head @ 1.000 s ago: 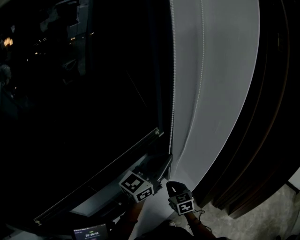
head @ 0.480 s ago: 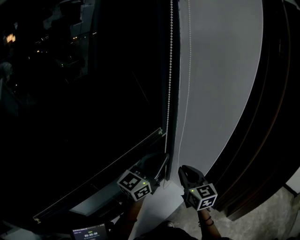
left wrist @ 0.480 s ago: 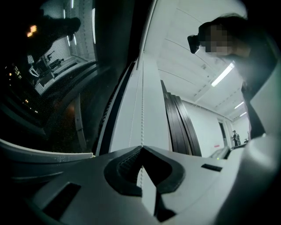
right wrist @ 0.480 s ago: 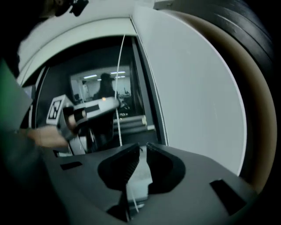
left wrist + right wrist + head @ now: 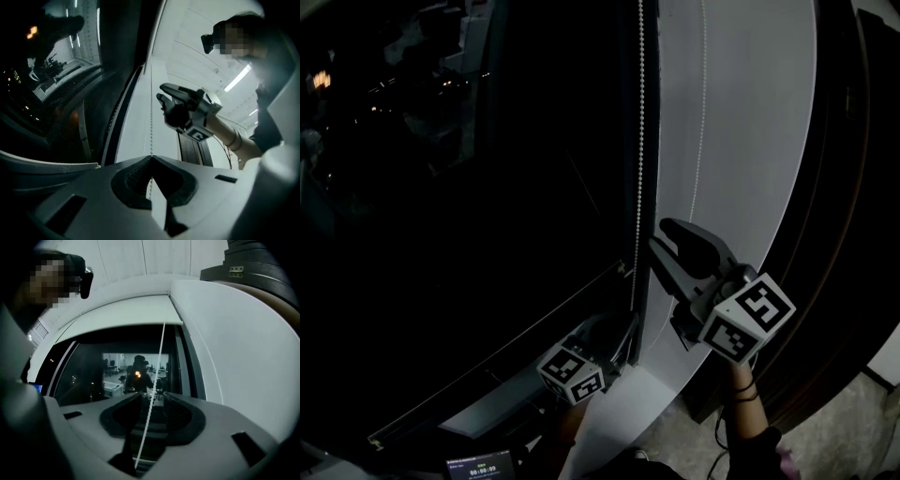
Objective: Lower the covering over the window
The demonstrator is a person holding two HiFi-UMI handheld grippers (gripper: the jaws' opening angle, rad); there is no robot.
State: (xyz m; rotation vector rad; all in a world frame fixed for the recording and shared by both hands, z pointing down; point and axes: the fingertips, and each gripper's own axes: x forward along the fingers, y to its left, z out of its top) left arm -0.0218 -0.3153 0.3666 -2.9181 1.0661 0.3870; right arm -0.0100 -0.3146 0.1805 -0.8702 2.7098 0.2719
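The left gripper point(image 5: 623, 330) sits low, with its jaws closed on the bead chain point(image 5: 151, 133). The right gripper point(image 5: 664, 234) is held higher and points up, jaws apart, above a bare forearm point(image 5: 739, 386).

The bead chain point(image 5: 638, 141) ran off the head view's top edge; its lower end lay hidden behind the left hand-held gripper point(image 5: 628, 328). A small screen point(image 5: 481, 464) was cut by the bottom edge, its digits too small to read. Darkness swallowed most beyond the window glass point(image 5: 487, 234).
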